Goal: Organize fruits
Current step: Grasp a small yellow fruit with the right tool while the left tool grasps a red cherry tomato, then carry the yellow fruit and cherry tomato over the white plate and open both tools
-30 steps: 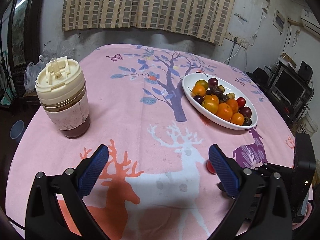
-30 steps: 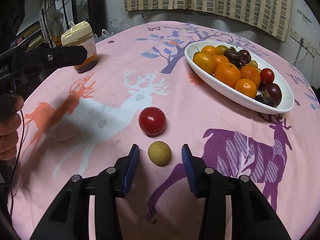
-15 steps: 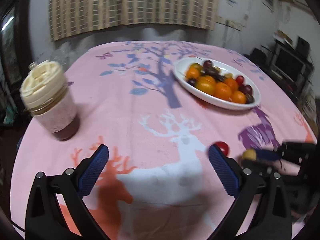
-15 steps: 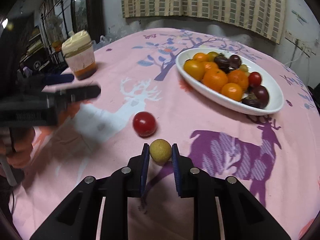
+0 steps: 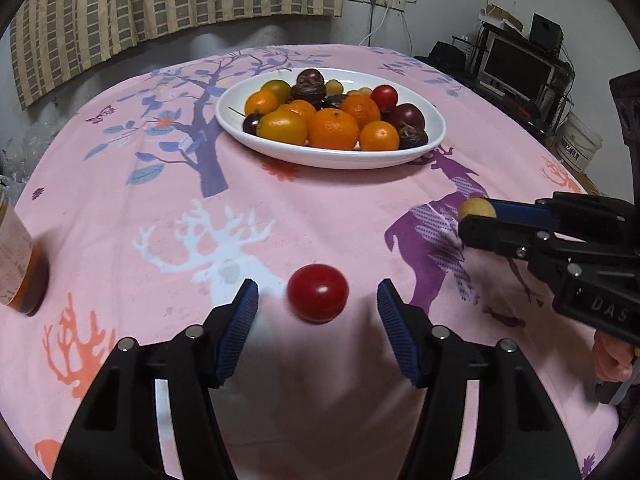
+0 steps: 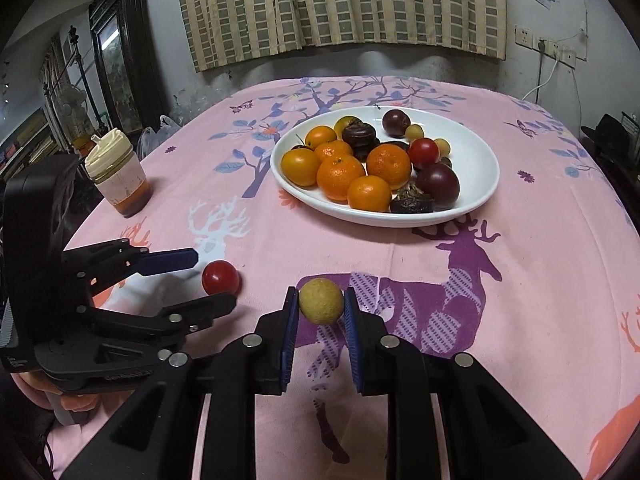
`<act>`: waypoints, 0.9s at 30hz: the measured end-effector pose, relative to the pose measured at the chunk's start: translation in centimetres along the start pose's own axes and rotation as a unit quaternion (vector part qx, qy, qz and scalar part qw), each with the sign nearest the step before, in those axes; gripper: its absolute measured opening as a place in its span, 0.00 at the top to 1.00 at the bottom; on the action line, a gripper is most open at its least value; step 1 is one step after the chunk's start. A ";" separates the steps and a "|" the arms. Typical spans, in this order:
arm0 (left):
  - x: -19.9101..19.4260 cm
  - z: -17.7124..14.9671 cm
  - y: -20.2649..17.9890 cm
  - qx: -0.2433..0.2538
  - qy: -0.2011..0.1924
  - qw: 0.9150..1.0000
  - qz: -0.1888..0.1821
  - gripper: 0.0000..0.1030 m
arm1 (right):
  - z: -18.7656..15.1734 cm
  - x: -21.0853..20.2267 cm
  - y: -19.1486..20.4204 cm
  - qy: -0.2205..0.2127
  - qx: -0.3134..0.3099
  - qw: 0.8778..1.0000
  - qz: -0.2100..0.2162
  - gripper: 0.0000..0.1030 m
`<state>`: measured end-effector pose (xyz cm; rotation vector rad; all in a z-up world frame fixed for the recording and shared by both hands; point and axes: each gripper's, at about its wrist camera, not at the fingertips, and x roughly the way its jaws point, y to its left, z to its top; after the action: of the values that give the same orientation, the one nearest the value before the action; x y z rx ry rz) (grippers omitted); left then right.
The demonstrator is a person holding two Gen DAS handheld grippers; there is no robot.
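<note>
Yellow fruit (image 6: 321, 300) pinched tight in my right gripper (image 6: 320, 312), lifted off the surface (image 6: 520, 320). Red tomato (image 5: 318, 298) sits near the front edge, between my left gripper (image 5: 318, 312) pads, jaws just closing, not touching. Fruit plate (image 5: 332, 154) beyond, nothing between; jar (image 6: 118, 176) left. Both fruits round, no long axis.

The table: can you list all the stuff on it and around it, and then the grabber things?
Tablecloth: one, pink with deer and trees, covering the table.
Plate: one, white, far side.
Plate fruits: a pile, orange, red, dark purple, yellow-green.
Red tomato: one, on the cloth.
Yellow fruit: one, pinched, apparently lifted.
Jar: one, cream lid, left edge.
Curtain: one, checked, behind.
Left gripper: open around the tomato, has just been closing.
Right gripper: shut on the yellow fruit.
</note>
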<state>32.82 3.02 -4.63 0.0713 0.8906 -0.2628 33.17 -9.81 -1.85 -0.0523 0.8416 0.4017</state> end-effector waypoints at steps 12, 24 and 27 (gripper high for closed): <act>1.2 -0.2 -0.8 0.002 0.008 1.000 0.020 0.65 | -0.2 0.6 -0.1 0.013 -0.001 1.000 -0.006 0.78; -1.6 -1.0 -1.1 -0.008 -0.002 1.000 0.005 0.70 | -1.3 0.7 -0.2 0.024 -0.010 1.000 -0.002 0.78; -3.0 0.2 -1.1 -0.005 -0.010 1.000 -0.015 0.70 | -1.3 -0.5 -0.9 0.016 0.008 1.000 0.024 0.78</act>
<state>30.87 2.49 -2.07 0.0455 0.8740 -0.2871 32.32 -11.06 -2.47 -0.0234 0.8794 0.4391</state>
